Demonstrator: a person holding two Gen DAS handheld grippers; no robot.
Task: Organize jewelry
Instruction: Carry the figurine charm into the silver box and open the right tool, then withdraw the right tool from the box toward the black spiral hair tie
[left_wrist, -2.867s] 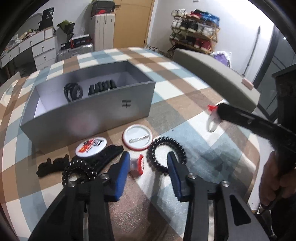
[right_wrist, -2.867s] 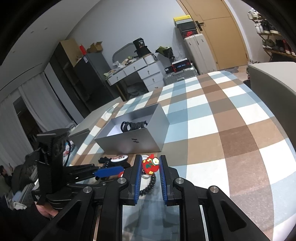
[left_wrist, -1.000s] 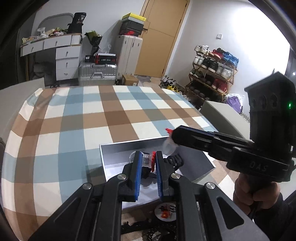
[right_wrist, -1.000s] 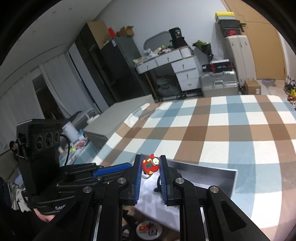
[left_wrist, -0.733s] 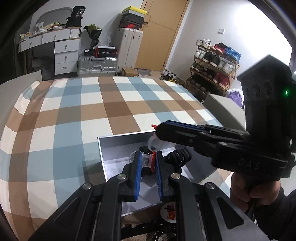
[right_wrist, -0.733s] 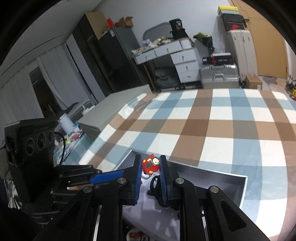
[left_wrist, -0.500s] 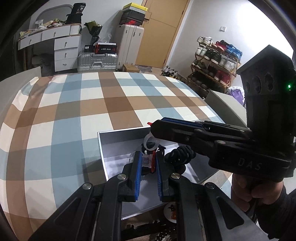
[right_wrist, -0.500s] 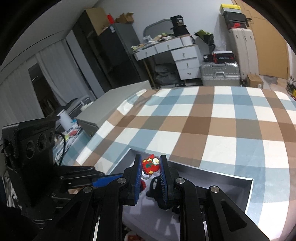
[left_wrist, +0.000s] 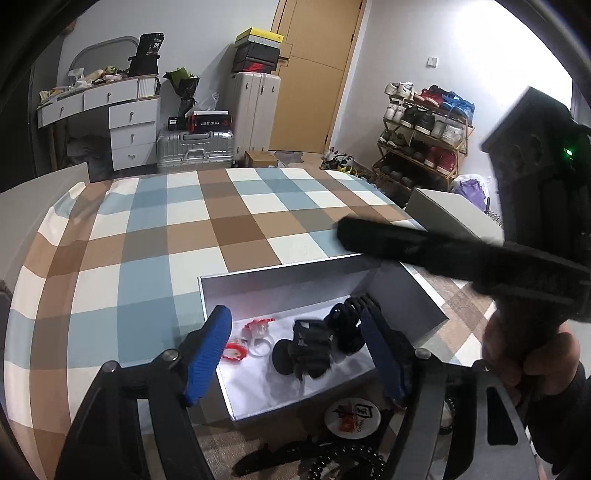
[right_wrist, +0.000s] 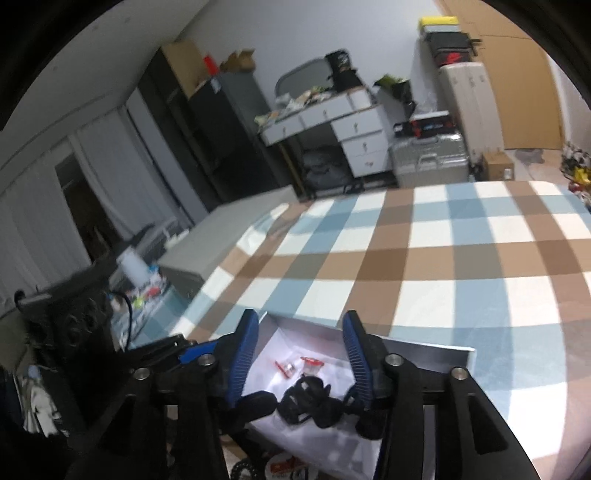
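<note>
While both tools gape empty, left tool (left_wrist: 295, 354), right tool (right_wrist: 299, 354) hang above box (left_wrist: 280, 273) rim.

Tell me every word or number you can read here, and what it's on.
"36": white print on the black bag, as far as I can tell.
Red swoosh logo, no words: shoebox.
Black box: lettering too blurred to read.
Badge: print too blurred to read.

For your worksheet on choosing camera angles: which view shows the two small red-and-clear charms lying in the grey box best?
The left wrist view: both red-and-clear charms lie sharp on the white floor of the grey box, unobstructed between the open fingers. The right wrist view shows them smaller and motion-blurred, just red specks.
</note>
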